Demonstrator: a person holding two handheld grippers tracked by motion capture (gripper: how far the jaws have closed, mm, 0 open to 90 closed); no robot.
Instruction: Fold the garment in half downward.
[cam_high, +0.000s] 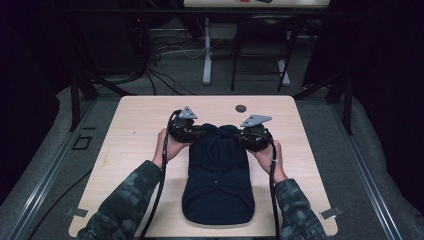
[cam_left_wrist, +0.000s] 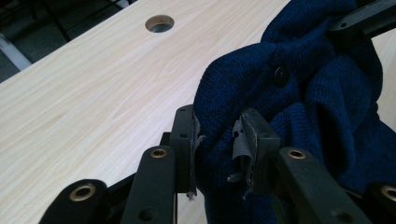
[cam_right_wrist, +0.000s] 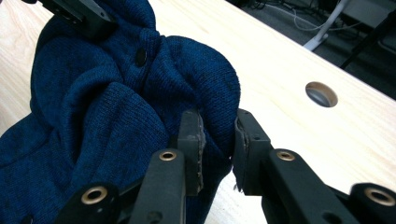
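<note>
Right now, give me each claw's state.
Left claw: shut on a fold of the blue knit garment.
Right claw: shut on another fold of the same garment.

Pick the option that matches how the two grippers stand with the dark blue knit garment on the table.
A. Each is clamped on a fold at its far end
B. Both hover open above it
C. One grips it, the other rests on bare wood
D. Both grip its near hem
A: the left gripper and the right gripper each pinch a bunched fold of the knit garment, at its end farthest from the person.
</note>
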